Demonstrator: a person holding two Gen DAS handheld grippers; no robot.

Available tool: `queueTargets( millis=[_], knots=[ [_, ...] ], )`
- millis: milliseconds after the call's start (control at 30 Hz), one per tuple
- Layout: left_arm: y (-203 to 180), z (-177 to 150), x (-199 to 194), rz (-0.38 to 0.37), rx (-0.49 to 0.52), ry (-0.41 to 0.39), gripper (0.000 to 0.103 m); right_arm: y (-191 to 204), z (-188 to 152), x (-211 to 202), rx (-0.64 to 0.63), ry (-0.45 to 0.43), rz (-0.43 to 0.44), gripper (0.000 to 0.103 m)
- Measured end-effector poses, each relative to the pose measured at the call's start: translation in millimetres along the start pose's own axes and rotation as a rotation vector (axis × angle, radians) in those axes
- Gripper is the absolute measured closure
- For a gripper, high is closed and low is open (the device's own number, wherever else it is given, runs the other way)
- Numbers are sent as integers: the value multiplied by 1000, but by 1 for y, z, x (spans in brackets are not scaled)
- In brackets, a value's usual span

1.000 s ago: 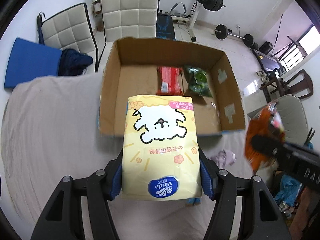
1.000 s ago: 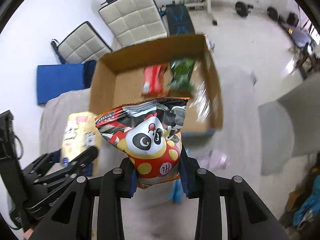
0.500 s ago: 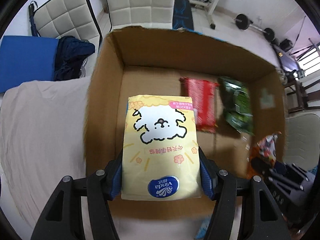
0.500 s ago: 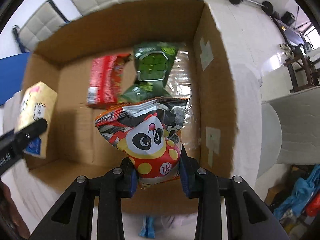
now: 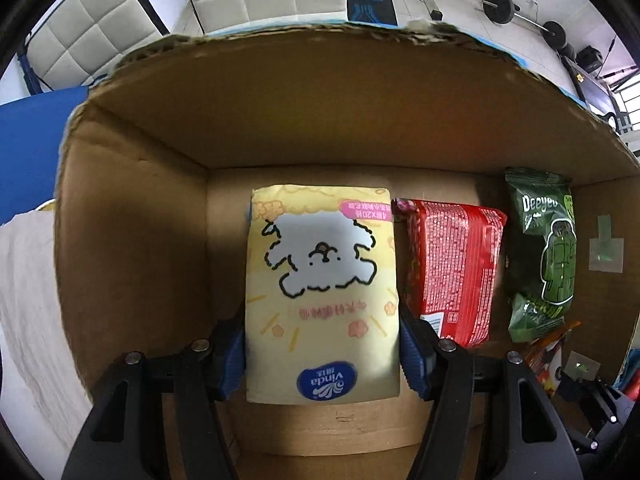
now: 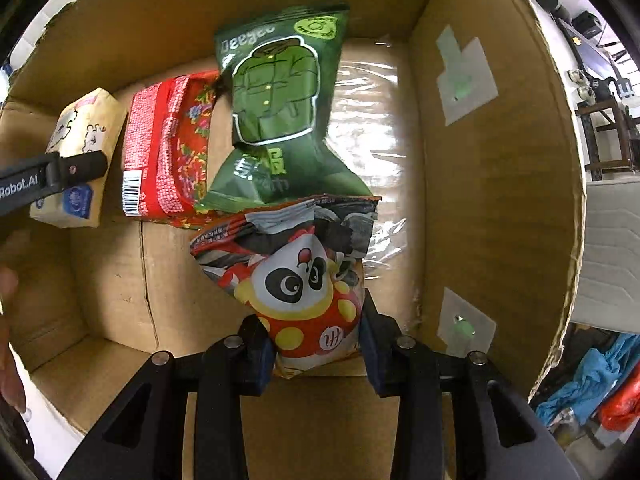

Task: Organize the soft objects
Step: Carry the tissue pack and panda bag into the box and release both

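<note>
Both claws point down into the open cardboard box (image 5: 132,208).

Left claw (image 5: 322,344): clenched on the yellow tissue pack (image 5: 322,292), blue pads pressed to its two long sides. The pack sits in the left half of the box, its far end toward 12 o'clock near the back wall.

At 3 o'clock of the tissue pack, just beside it, the red packet (image 5: 452,272) lies on the box floor. Further toward 3 o'clock lies the green snack bag (image 5: 548,252).

Right claw (image 6: 318,344): its jaws have just been opening slightly, with the panda snack bag (image 6: 296,280) between them. The pads meet the bag's lower end on both sides. The bag's top edge touches or overlaps the lower edge of the green snack bag at 12 o'clock; which, cannot be told.

In the right wrist view the tissue pack appears at 9 o'clock, with a left claw finger across it.
</note>
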State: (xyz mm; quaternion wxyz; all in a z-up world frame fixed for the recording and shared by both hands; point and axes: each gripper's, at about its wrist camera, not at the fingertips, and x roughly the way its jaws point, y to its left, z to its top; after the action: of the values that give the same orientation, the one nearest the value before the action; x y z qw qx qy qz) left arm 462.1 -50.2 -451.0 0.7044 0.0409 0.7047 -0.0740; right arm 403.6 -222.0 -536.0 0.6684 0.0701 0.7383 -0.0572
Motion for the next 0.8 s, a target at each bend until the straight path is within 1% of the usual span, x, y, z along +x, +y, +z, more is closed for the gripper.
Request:
queueTargets(
  millis=[33,100,133,167,267,367,400,467,500,533,567,600,633,667,700,733,800],
  knots=[
    [2,1,1,-13,-5,11,42,2,1,0,-6,5,-3,62],
    [5,1,1,-27,-10,33,42,5,2,-1,-6,15,-3,54],
    [6,1,0,-30,-10,33,42,7,5,-2,-4,14,2,48],
    [7,0,-3,-30,-12,27,41,9,5,-6,0,10,10,43],
    [10,-8,-17,-35,-19,8,41,15,0,-16,5,-1,26,41],
    [12,-20,-32,-21,-16,-19,41,21,-6,-31,0,-15,20,38],
    [12,-25,-39,-18,-10,-31,41,22,-8,-34,-1,-17,21,36],
    [10,-36,-52,-15,-10,-54,40,26,-14,-42,-3,-30,21,25],
    [10,-43,-60,-17,-8,-70,35,29,-17,-47,-5,-36,24,21],
    [9,-51,-67,-20,-8,-84,27,33,-22,-53,-10,-45,27,14],
    [11,-55,-74,-21,-9,-97,23,36,-27,-59,-15,-56,28,7],
    [9,-64,-81,-13,-3,-113,18,38,-32,-63,-15,-67,30,5],
    [8,-70,-87,-1,1,-126,16,40,-36,-67,-17,-82,29,0],
    [7,-70,-94,10,4,-139,16,41,-43,-68,-22,-100,23,0],
    [4,-77,-100,21,11,-151,12,43,-49,-72,-27,-121,14,0],
    [4,-83,-106,28,11,-167,6,45,-55,-76,-29,-135,9,0],
    [8,-91,-119,22,4,-203,5,47,-65,-88,-35,-164,14,0]
  ],
)
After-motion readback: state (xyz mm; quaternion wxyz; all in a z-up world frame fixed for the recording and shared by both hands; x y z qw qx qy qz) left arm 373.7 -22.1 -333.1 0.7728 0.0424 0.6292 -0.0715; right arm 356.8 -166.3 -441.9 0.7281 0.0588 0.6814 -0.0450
